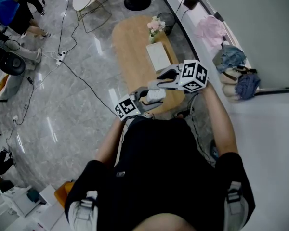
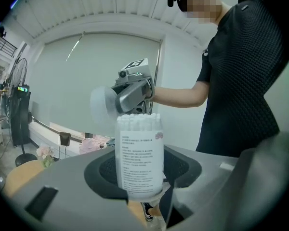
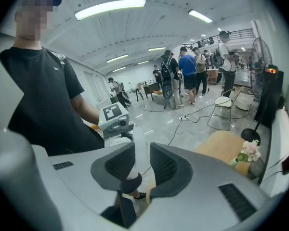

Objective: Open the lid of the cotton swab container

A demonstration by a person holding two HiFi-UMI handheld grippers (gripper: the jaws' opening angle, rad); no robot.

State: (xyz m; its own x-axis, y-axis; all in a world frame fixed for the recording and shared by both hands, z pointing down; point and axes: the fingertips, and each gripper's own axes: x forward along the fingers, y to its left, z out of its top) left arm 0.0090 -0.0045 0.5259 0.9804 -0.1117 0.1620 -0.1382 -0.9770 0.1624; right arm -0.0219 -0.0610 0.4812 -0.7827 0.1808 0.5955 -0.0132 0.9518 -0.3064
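Note:
My left gripper (image 2: 139,177) is shut on the cotton swab container (image 2: 138,158), a clear upright tub with a printed label. Its top stands uncovered and the white swab tips (image 2: 138,121) show. Just above and left of it, my right gripper (image 2: 130,97) holds the translucent round lid (image 2: 103,105) clear of the tub. In the right gripper view the lid (image 3: 139,146) stands edge-on between the pads of the right gripper (image 3: 140,165), with the left gripper (image 3: 115,119) and the tub beyond. From the head view the container (image 1: 155,95) is at chest height, the right gripper (image 1: 159,82) above it.
An oval wooden table (image 1: 130,57) lies below my hands, with a white flat box (image 1: 159,56) and a small vase of flowers (image 1: 155,27). Bags (image 1: 233,69) sit along the right wall. Cables (image 1: 77,73) cross the floor. Several people (image 3: 188,76) stand far off.

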